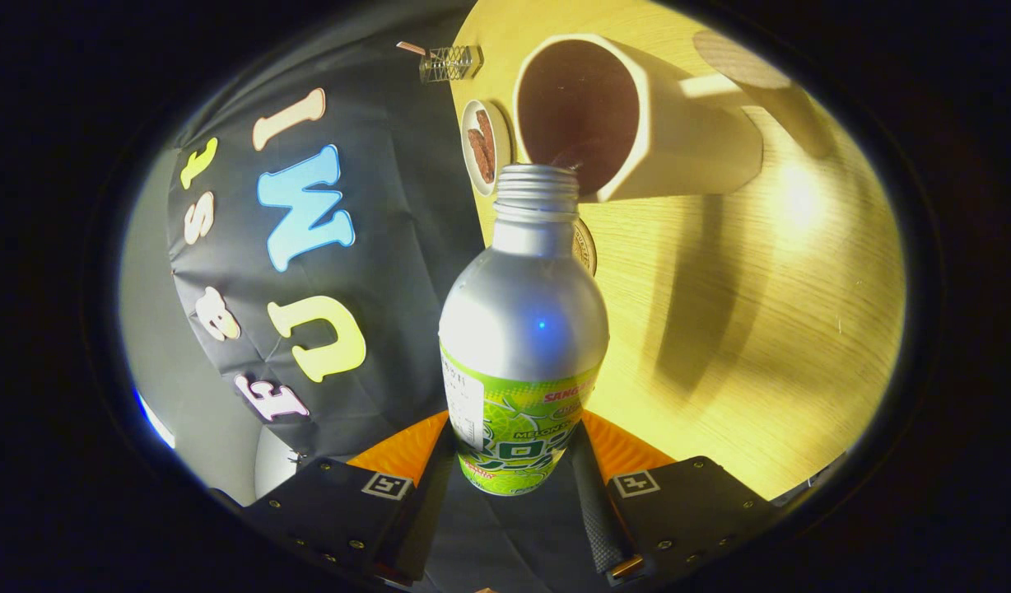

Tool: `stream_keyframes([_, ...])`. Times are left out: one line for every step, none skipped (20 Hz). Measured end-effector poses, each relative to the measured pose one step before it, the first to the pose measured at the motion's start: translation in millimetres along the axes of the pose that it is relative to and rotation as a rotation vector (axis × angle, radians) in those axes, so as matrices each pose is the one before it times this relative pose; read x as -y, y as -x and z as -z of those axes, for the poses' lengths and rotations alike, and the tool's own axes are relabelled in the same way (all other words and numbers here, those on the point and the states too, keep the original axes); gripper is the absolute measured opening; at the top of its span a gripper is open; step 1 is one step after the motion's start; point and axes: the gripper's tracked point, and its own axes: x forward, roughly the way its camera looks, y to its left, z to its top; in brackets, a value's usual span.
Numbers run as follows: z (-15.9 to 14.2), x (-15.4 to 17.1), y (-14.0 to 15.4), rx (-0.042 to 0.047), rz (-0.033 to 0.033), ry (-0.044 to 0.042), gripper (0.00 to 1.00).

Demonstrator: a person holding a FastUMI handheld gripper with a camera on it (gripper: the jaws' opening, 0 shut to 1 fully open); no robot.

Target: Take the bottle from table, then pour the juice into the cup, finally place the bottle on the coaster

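Pinching the silver bottle (522, 329) by its green-labelled lower body between both fingers of the gripper (518, 478), one finger pressing on each side. Holding the bottle tilted, its open threaded mouth sitting right at the rim of the white cup (678, 140), just beyond the fingers. Showing a dark interior inside the cup, standing on the pale wooden table (761, 329). Peeking out from behind the bottle's neck, the edge of a round coaster (586, 245), lying on the table near the cup. Resting farther off, left of the cup, a small white dish (482, 147) carrying brown pieces, with a small clear holder (449, 63) beyond it
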Motion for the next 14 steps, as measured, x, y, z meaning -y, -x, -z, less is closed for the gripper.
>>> stream_keyframes([-0.66,0.09,-0.20,0.00089,0.00032,-0.00328,0.74])
stream_keyframes([0.25,-0.07,0.33,0.00122,-0.00097,-0.00414,0.73])
stream_keyframes([-0.34,-0.42,-0.56,0.00012,-0.00015,-0.00469,0.73])
stream_keyframes([-0.95,-0.04,0.27,0.00209,0.00034,-0.00578,0.73])
stream_keyframes([0.13,-1.34,-0.49,0.00074,-0.00273,-0.00908,0.73])
stream_keyframes([-0.05,-1.63,-0.85,0.00131,-0.00373,-0.00829,0.74])
stream_keyframes([0.34,-2.12,0.22,0.00188,-0.00369,-0.00543,0.73])
stream_keyframes([0.46,-1.37,-1.18,-0.00035,-0.00245,-0.00580,0.74])
stream_keyframes([0.25,-2.08,1.08,-0.00101,-0.00395,-0.00647,0.73])
stream_keyframes([-0.19,-1.31,-0.38,0.00010,-0.00282,-0.00545,0.73])
stream_keyframes([-0.60,-0.64,0.73,0.00139,-0.00076,-0.00481,0.73])
stream_keyframes([-0.61,-0.76,-0.18,-0.00179,-0.00245,-0.00639,0.73])
stream_keyframes([0.54,-1.62,0.96,-0.00258,-0.00128,-0.00528,0.73])
stream_keyframes([0.07,-0.49,0.81,-0.00089,0.00127,-0.00356,0.73])
